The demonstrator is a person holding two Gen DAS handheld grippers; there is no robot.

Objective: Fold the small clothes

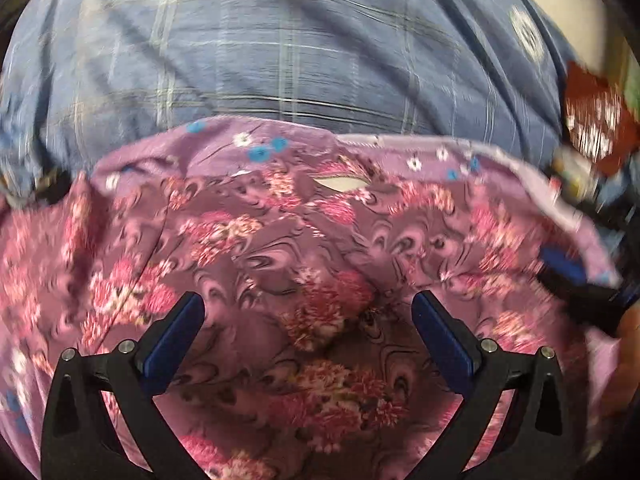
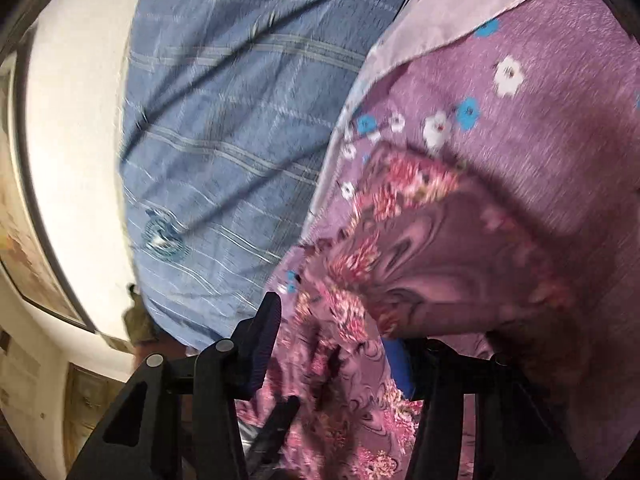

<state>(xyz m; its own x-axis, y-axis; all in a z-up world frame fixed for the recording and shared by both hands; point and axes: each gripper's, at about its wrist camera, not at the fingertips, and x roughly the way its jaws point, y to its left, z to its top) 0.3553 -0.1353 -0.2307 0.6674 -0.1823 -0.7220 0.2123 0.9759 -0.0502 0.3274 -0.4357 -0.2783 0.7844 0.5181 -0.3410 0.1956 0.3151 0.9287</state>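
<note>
Left gripper (image 1: 307,312), jaws spread over floral garment (image 1: 280,248); right gripper (image 2: 332,344), at 3 o'clock, spread with cloth draped between; pinching hem squarely is advised.

Left wrist view: floral garment (image 1: 304,240) lies on the checked sheet (image 1: 280,52), filling the near half. Sheet extends behind it to the far edge. Left gripper (image 1: 308,320) sits over the garment's near part, fingers wide apart, cloth beneath them. Right gripper (image 1: 580,280) at the garment's right edge.

Right wrist view: garment (image 2: 500,200) lies right, sheet (image 2: 224,140) left of it and under it. Cloth hangs between the right gripper (image 2: 332,344) fingers.
</note>
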